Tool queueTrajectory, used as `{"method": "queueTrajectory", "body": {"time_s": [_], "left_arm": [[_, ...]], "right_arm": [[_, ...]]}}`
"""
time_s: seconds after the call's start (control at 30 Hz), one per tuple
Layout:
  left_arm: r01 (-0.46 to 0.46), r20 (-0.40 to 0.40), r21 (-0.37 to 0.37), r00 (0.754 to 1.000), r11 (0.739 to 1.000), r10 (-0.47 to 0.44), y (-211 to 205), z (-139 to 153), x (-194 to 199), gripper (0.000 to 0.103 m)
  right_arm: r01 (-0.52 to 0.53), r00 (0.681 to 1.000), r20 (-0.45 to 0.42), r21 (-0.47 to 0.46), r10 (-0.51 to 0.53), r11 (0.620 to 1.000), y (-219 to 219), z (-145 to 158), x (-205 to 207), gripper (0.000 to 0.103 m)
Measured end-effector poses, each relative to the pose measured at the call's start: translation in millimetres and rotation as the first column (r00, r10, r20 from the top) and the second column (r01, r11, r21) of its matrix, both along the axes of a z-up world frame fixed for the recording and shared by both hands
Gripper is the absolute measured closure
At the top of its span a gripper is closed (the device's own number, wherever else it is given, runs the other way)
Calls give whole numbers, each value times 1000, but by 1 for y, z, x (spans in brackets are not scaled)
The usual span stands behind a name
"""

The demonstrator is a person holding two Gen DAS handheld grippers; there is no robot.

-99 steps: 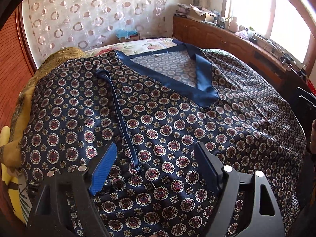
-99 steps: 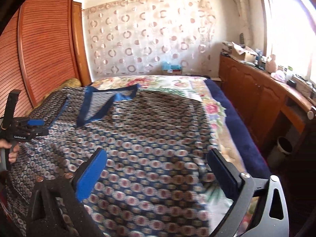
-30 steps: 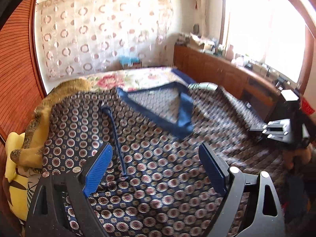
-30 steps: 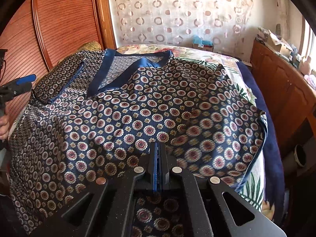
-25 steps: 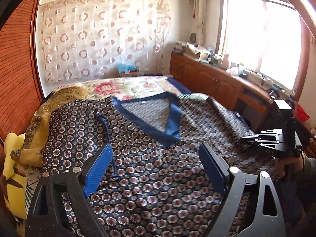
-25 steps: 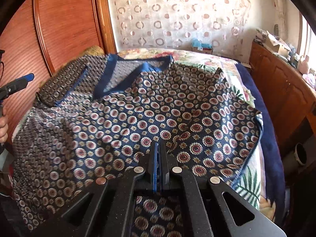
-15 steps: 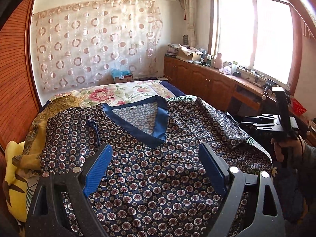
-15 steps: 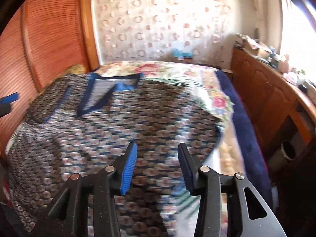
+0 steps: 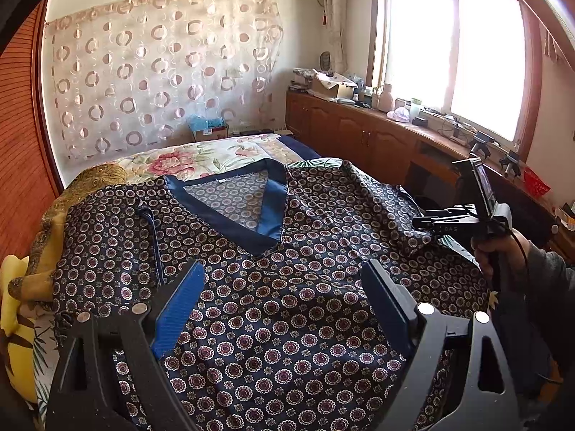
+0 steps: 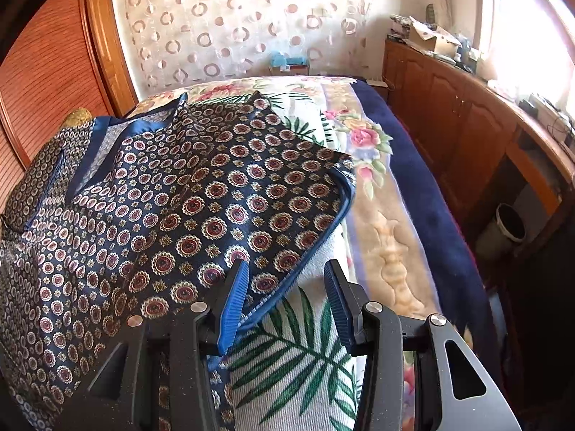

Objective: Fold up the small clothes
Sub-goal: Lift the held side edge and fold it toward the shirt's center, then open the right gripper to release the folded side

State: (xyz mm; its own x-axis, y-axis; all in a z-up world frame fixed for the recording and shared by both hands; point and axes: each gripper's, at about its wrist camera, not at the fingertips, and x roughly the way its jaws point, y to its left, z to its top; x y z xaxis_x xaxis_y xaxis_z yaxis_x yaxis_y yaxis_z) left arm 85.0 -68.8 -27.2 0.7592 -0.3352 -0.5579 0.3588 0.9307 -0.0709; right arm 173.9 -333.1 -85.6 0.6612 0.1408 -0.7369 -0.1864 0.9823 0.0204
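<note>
Faint white lettering on the right gripper (image 9: 427, 223) too small to read, its jaws partly spread after just opening, patterned shirt (image 10: 187, 208) hem beside the left pad, unpinched, left gripper (image 9: 284, 309) jaws spread wide above the shirt, empty

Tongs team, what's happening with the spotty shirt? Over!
Left tongs open above shirt. Right tongs just opened, holding nothing, at its hem. Nothing blocking.

Bed (image 10: 413, 194): floral cover with navy border, extending ahead of both tools. Lying on it: patterned navy garment (image 9: 287, 305) with blue V-neck (spread flat, its hem edge beneath the right tool); gold cloth (image 9: 54, 222) and yellow pillow (image 9: 14, 327), left of the left tool.
</note>
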Motion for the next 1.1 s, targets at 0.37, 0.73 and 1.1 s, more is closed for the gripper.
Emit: {"method": "queueTrajectory", "body": {"time_s": [0.37,0.73,1.1], "left_arm": [[-13,-5,-13,1000,1000,13,7,-1,-1,13],[-55,-3,-32,998,998,55,23,1,0,13],[-71,-18,-50,997,996,71,34,-6,-2,13]], "right_arm": [[-88,996,16,-55,89,995,22,-2,11,100],[-194,966,163,-45,199,980,73,48,8,101],[-356,907,221,-49,357,933,128,61,8,100]]}}
